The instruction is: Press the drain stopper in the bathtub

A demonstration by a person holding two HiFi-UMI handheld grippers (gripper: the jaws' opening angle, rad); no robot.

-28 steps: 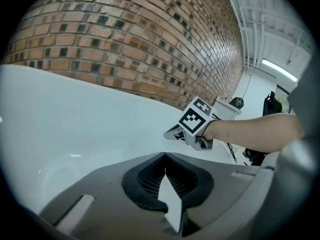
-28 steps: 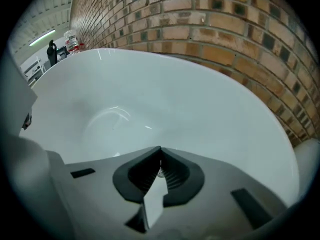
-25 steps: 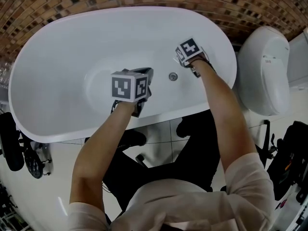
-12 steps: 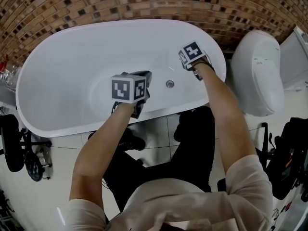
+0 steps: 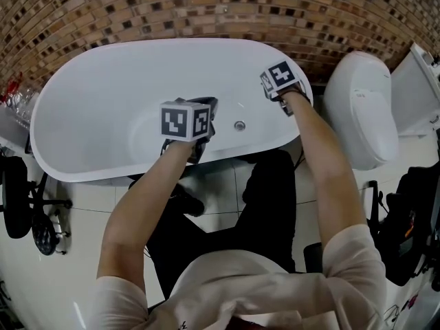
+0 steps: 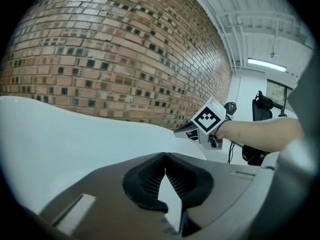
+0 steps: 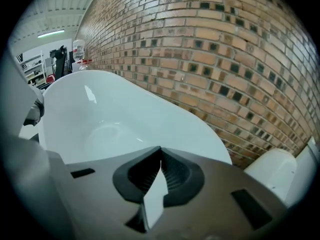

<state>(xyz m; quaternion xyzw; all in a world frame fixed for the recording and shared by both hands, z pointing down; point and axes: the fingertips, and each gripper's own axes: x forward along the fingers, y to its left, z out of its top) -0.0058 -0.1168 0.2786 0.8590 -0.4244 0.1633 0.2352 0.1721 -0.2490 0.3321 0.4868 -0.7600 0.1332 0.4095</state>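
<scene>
The white oval bathtub (image 5: 82, 169) lies below me. Its small round chrome drain stopper (image 5: 239, 125) sits on the tub floor near the right end. My left gripper (image 5: 208, 106) hovers over the tub just left of the stopper, jaws shut and empty. My right gripper (image 5: 267, 88) hangs above the tub's right end, up and right of the stopper, also shut on nothing. In the left gripper view the left gripper (image 6: 164, 156) points at the tub wall (image 6: 60, 134), with the right gripper (image 6: 192, 132) ahead. The right gripper (image 7: 160, 150) looks along the tub (image 7: 125, 109). Neither gripper view shows the stopper.
A brick wall (image 5: 206, 9) runs behind the tub. A white toilet (image 5: 361, 108) stands close to the tub's right end. A wheeled chair base (image 5: 41, 232) sits on the tiled floor at the left. A bottle (image 7: 78, 49) stands beyond the tub's far end.
The head view has pulled back, so the tub looks smaller. The right gripper has drifted right, away from the stopper, toward the tub's right rim. The left gripper has hardly moved.
</scene>
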